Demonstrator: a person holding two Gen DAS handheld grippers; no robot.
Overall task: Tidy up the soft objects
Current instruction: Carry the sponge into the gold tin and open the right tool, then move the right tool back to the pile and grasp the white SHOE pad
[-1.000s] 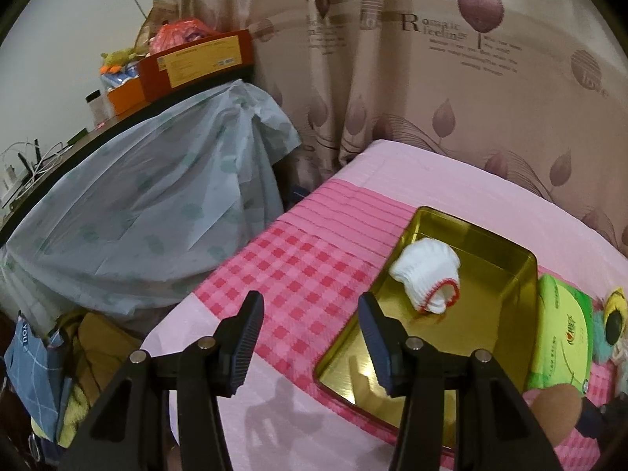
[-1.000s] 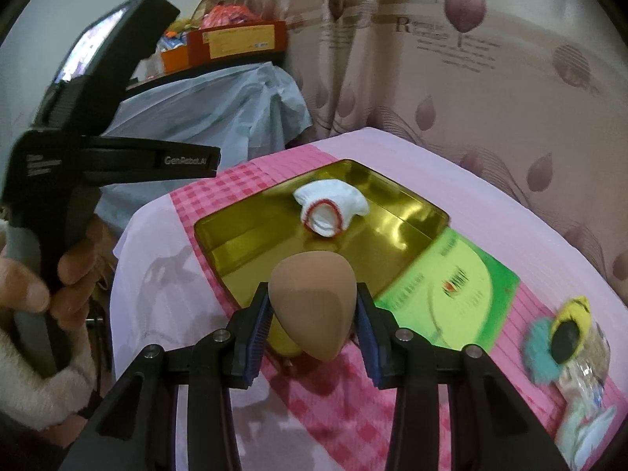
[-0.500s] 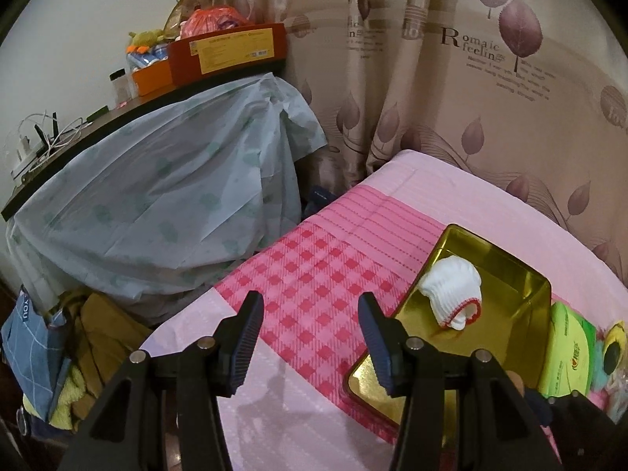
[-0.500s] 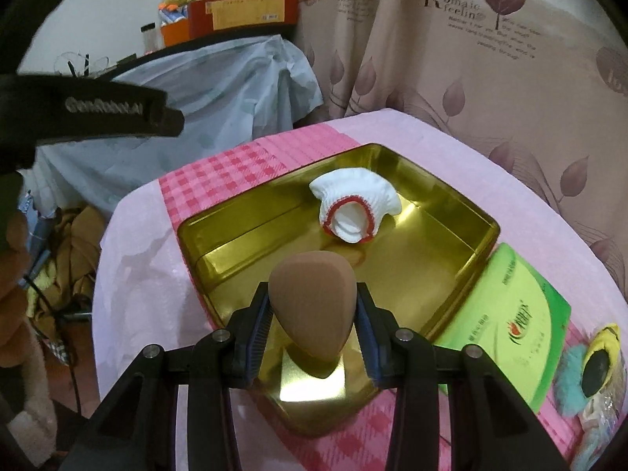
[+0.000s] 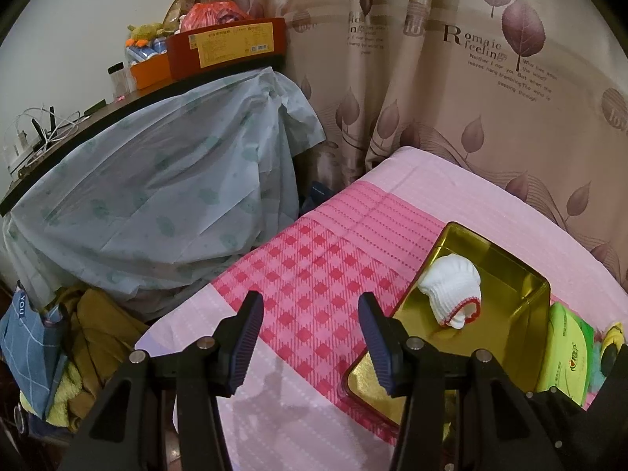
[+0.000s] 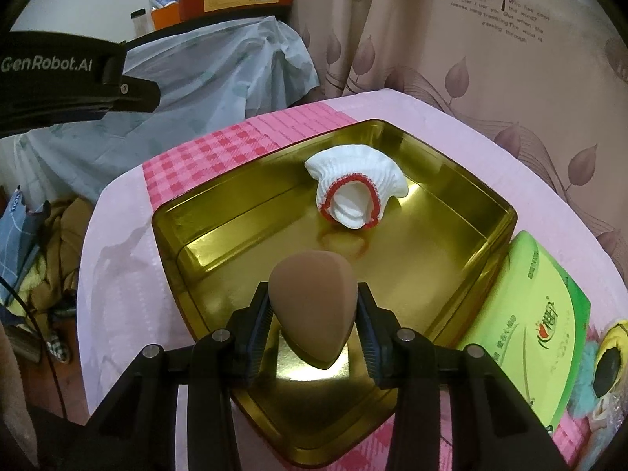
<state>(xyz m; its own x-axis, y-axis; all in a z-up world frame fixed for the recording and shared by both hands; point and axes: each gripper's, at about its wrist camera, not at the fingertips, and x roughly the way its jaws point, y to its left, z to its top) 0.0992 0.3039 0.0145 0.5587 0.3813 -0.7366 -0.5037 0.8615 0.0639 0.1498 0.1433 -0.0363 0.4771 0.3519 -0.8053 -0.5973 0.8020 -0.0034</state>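
A brown egg-shaped makeup sponge is pinched between the pads of my right gripper, which hangs over the near end of a gold metal tin. A rolled white glove with a red cuff lies inside the tin toward its far side. In the left wrist view the same tin and glove sit to the right. My left gripper stands open over the pink checked cloth, left of the tin, with nothing between its fingers.
A green packet lies right of the tin, with a yellow-and-teal soft item beyond it. A blue-sheeted mound and clothes lie left of the bed. A curtain hangs behind.
My right gripper has carried the sponge forward and down, from before the tin's near rim to over its inside. The left gripper drew back leftward, so the tin sits further right in its view.
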